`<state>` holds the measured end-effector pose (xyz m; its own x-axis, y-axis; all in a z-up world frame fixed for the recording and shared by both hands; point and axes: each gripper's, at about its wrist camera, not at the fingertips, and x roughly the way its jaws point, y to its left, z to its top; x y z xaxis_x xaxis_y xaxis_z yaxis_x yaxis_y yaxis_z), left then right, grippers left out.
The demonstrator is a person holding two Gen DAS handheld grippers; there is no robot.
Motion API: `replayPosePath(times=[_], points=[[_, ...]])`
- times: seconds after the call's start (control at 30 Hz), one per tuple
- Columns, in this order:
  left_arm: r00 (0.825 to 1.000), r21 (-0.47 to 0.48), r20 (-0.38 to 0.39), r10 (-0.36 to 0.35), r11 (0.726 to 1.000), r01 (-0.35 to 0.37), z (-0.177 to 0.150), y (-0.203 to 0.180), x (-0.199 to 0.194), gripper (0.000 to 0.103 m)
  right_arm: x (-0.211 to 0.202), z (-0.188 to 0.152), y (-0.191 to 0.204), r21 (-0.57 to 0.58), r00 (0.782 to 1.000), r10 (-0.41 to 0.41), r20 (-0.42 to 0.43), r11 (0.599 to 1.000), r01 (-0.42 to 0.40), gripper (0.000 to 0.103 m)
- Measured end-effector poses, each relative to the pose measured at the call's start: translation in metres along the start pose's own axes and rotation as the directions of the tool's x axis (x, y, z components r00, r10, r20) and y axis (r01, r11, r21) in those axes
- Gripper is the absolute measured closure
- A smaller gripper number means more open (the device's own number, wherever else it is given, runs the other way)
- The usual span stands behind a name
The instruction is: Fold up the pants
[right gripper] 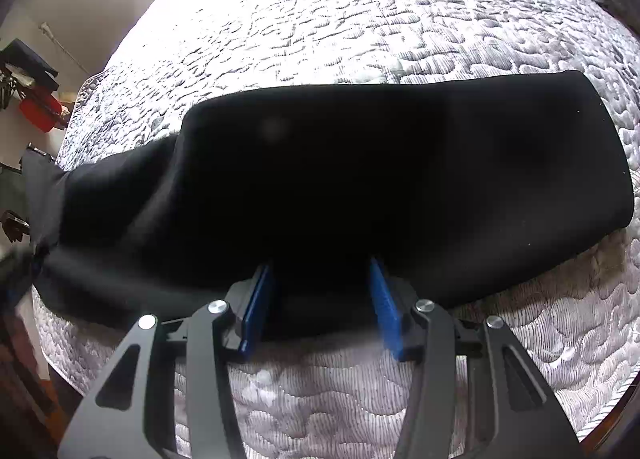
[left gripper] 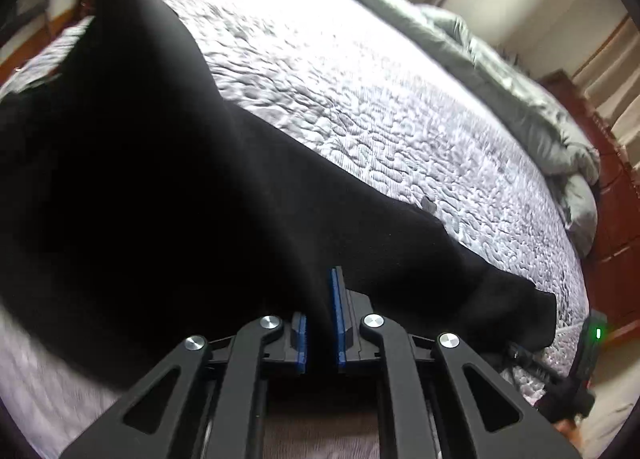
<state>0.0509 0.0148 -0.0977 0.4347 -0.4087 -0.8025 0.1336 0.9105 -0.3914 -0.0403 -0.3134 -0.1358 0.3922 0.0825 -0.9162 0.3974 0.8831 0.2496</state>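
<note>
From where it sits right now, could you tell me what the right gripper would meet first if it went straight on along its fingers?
The black pants. The right gripper is open, its fingertips already at the near edge of the cloth, which lies across the quilted bedspread. Whether the pads touch the fabric yet is unclear.

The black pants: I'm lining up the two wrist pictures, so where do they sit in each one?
Left wrist view: the black pants fill the left and centre, running to a cuff at lower right; the left gripper is shut on the cloth.
Right wrist view: they lie as a wide band across the middle, with the open right gripper at their near edge.
Shared landmark: the white quilted bedspread beneath them.
</note>
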Motion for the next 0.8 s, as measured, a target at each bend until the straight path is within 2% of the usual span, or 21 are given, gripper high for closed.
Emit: replayPosePath(times=[0.1, 0.2, 0.4, 0.47, 0.53, 0.6, 0.63, 0.67, 0.7, 0.8], points=[[0.998, -0.015, 0.058, 0.018, 1.0, -0.017, -0.037, 0.006, -0.007, 0.093, 0.0, 0.008, 0.003, -0.006, 1.0, -0.023, -0.017, 1.0, 0.023, 0.055], [0.999, -0.056, 0.038, -0.001, 0.998, 0.003, -0.051, 0.014, 0.005, 0.093, -0.006, 0.011, 0.023, -0.034, 0.996, -0.087, -0.023, 0.996, 0.086, 0.047], [0.999, -0.045, 0.037, -0.027, 0.999, 0.029, -0.046, 0.014, 0.013, 0.093, -0.012, 0.001, 0.092, -0.164, 0.998, 0.05, -0.035, 0.985, -0.055, 0.048], [0.999, -0.041, 0.025, -0.041, 0.998, 0.042, -0.044, 0.016, 0.013, 0.093, 0.001, -0.002, 0.11, -0.197, 0.997, 0.034, -0.067, 0.979, -0.047, 0.048], [0.998, -0.035, -0.002, -0.065, 0.997, 0.065, -0.042, 0.022, 0.008, 0.088, 0.017, -0.004, 0.113, -0.21, 0.996, -0.007, -0.085, 0.978, -0.011, 0.046], [0.996, -0.057, -0.027, -0.082, 0.995, 0.081, -0.035, 0.032, -0.001, 0.078, 0.021, -0.004, 0.114, -0.226, 0.998, -0.014, -0.067, 0.974, -0.001, 0.044], [0.996, -0.074, -0.031, -0.081, 0.994, 0.079, -0.03, 0.038, -0.006, 0.071, 0.022, -0.002, 0.114, -0.225, 0.998, -0.012, -0.065, 0.974, -0.003, 0.044], [0.997, -0.104, -0.029, -0.075, 0.992, 0.071, -0.023, 0.05, -0.012, 0.057, 0.021, 0.0, 0.113, -0.221, 0.998, -0.008, -0.067, 0.975, -0.007, 0.044], [0.997, -0.126, -0.023, -0.079, 0.989, 0.076, -0.018, 0.062, -0.017, 0.052, 0.023, -0.003, 0.113, -0.218, 0.998, -0.004, -0.067, 0.976, -0.011, 0.044], [0.998, -0.213, -0.003, -0.069, 0.975, 0.067, 0.006, 0.1, -0.028, 0.05, 0.023, -0.011, 0.112, -0.219, 0.998, 0.001, -0.061, 0.976, -0.014, 0.043]])
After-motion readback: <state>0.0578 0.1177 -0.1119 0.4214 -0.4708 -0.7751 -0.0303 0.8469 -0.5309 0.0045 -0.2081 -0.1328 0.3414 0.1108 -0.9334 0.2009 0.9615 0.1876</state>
